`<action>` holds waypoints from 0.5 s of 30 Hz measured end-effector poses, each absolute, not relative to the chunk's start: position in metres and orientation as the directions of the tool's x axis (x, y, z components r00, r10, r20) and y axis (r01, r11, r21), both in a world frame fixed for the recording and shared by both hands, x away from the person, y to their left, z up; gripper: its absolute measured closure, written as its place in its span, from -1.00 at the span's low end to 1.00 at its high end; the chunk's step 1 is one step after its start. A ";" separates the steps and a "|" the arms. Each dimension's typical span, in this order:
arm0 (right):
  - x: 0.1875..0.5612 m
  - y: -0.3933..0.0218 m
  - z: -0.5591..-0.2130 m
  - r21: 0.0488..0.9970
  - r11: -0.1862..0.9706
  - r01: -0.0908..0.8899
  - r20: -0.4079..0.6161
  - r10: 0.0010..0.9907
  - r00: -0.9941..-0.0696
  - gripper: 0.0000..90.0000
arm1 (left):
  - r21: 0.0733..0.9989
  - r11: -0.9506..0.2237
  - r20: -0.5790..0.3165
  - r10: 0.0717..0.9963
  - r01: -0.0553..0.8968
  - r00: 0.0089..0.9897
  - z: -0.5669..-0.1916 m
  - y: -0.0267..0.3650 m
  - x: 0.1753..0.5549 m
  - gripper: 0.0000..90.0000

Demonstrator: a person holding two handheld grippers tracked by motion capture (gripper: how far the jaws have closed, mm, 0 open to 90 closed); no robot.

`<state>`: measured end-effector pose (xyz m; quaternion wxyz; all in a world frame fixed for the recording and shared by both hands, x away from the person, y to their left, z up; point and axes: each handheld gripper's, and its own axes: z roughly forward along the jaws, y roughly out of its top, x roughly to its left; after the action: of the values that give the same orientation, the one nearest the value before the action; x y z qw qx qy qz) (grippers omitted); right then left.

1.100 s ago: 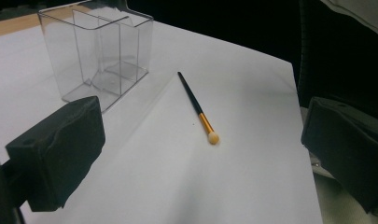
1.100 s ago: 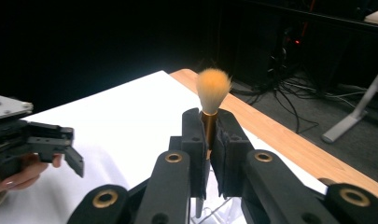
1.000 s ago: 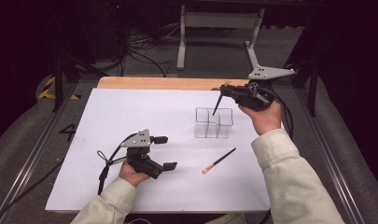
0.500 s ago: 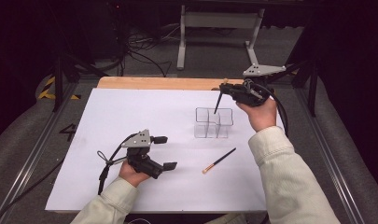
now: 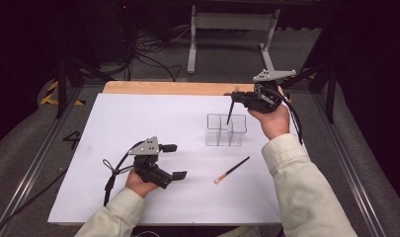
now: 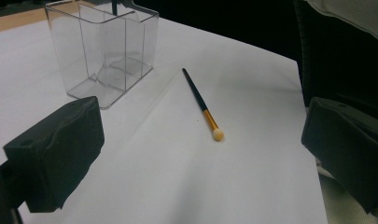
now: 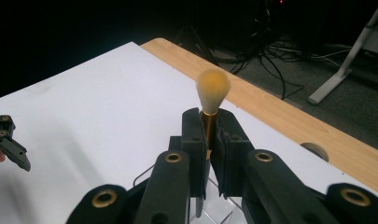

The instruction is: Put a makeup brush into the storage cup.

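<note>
My right gripper (image 5: pixel 235 94) is shut on a large makeup brush (image 5: pixel 230 109), held upright above the clear divided organizer (image 5: pixel 226 132). Its dark handle points down, with the tip at the rim of a rear compartment. In the right gripper view the jaws (image 7: pixel 207 128) clamp the gold ferrule and the fluffy head (image 7: pixel 213 86) stands above them. A small thin brush (image 5: pixel 232 170) with a gold band lies flat on the white sheet in front of the organizer. My left gripper (image 5: pixel 175 161) rests open on the sheet. In its own view, nothing sits between its pads (image 6: pixel 56 154), and the small brush (image 6: pixel 203 105) and organizer (image 6: pixel 102 51) lie ahead.
A white sheet (image 5: pixel 138 123) covers the wooden table (image 5: pixel 153 88), whose bare edge shows at the back. Cables and a metal stand (image 5: pixel 232 29) sit on the floor beyond the table. Metal rails run along both sides.
My right gripper has sunk slightly and shifted a little left with the large brush, bringing the handle tip down to the organizer's top. The left gripper has stayed put.
</note>
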<state>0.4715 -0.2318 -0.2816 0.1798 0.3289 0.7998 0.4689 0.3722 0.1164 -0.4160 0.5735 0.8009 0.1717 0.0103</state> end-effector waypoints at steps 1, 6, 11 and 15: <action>0.472 -0.231 -0.283 0.867 0.344 0.360 0.023 0.694 -0.720 0.87 | 0.923 -0.284 -0.179 0.285 0.261 0.942 -0.416 0.117 0.372 -1.00; 0.475 -0.231 -0.293 0.855 0.351 0.383 0.037 0.694 -0.719 0.87 | 0.922 -0.283 -0.180 0.285 0.262 0.941 -0.416 0.117 0.372 -1.00; 0.475 -0.229 -0.294 0.851 0.352 0.390 0.043 0.692 -0.720 0.87 | 0.922 -0.283 -0.183 0.282 0.264 0.942 -0.416 0.117 0.373 -1.00; 0.476 -0.230 -0.297 0.846 0.351 0.401 0.053 0.693 -0.719 0.87 | 0.922 -0.283 -0.185 0.281 0.265 0.942 -0.415 0.117 0.372 -1.00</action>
<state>0.4755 -0.2296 -0.2968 0.1596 0.3392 0.8061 0.4578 0.3723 0.1174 -0.4155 0.5740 0.8008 0.1706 0.0070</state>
